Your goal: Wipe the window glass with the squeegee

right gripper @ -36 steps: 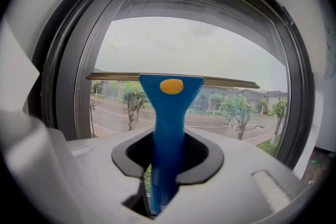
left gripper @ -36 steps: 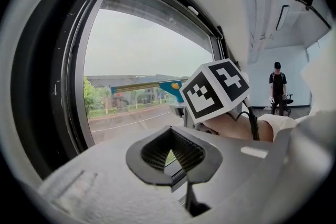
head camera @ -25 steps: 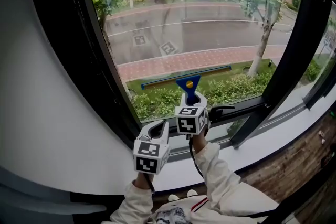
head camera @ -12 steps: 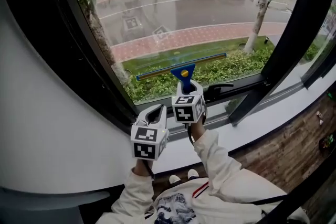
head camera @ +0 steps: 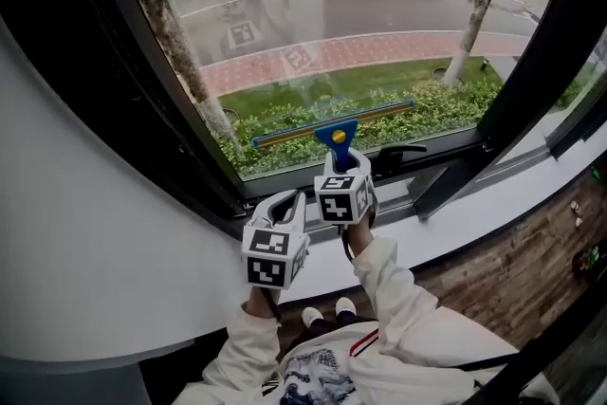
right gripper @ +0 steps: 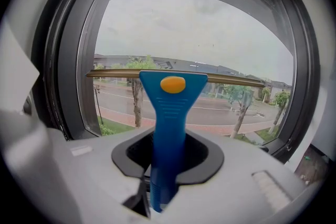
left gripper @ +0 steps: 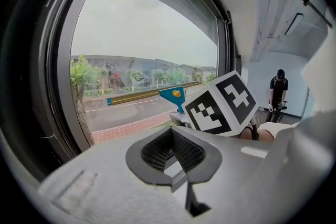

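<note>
Outside, wet road and trees beyond the window glass (head camera: 313,24). Head view: squeegee (head camera: 335,133) low on the pane, blade (head camera: 285,137) running left to right at a slight tilt, handle (head camera: 340,150) pointing down into the right gripper (head camera: 340,164); left gripper (head camera: 285,204) just beside, lower left, off the tool. Left gripper view: fingers (left gripper: 137,157) closed on nothing, squeegee ahead and rightward. Right gripper view: fingers clamped round the blue handle, yellow button above, brass-coloured blade straight ahead across the glass.

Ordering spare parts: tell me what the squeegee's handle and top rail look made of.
Handle: blue plastic by its look, matte, with moulded ribs and a yellow inset button. Top rail: probably metal, brass-coloured with a dull sheen; painted plastic can't be ruled out.
</note>
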Demonstrator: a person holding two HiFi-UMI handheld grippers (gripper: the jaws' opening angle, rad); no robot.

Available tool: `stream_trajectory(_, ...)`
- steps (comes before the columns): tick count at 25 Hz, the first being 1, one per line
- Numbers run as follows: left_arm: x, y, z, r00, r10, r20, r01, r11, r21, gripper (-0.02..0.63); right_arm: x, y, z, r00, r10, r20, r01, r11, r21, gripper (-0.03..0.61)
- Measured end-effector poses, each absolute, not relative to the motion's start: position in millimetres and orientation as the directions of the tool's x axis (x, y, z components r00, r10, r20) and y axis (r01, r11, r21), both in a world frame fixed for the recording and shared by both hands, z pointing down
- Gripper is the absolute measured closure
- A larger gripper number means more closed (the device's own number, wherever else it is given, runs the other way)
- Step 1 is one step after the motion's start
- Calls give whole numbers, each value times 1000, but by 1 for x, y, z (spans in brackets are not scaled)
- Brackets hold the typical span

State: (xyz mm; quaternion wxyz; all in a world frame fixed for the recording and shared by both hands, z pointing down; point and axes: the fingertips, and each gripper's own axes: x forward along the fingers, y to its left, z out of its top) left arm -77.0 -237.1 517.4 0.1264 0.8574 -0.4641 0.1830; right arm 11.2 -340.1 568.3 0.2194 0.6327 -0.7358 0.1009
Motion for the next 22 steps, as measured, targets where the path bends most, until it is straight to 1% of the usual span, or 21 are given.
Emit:
stream_trajectory(9, -77, -237, 546, 493, -734, 468, -855, -509, 101, 614, 8, -339, 594, -122, -867, 483, -972, 204, 120, 465)
stream_trajectory(15, -70, -231, 574, 493, -705, 509, -855, -500, 136, 614, 6, -329, 620, -133, -824, 551, -967, 229, 109, 466)
stream_trajectory(22, -67, -235, 582, 484, -703, 521, -862, -486, 143, 614, 7, -327, 642, -139, -795, 590, -964, 245, 103, 466)
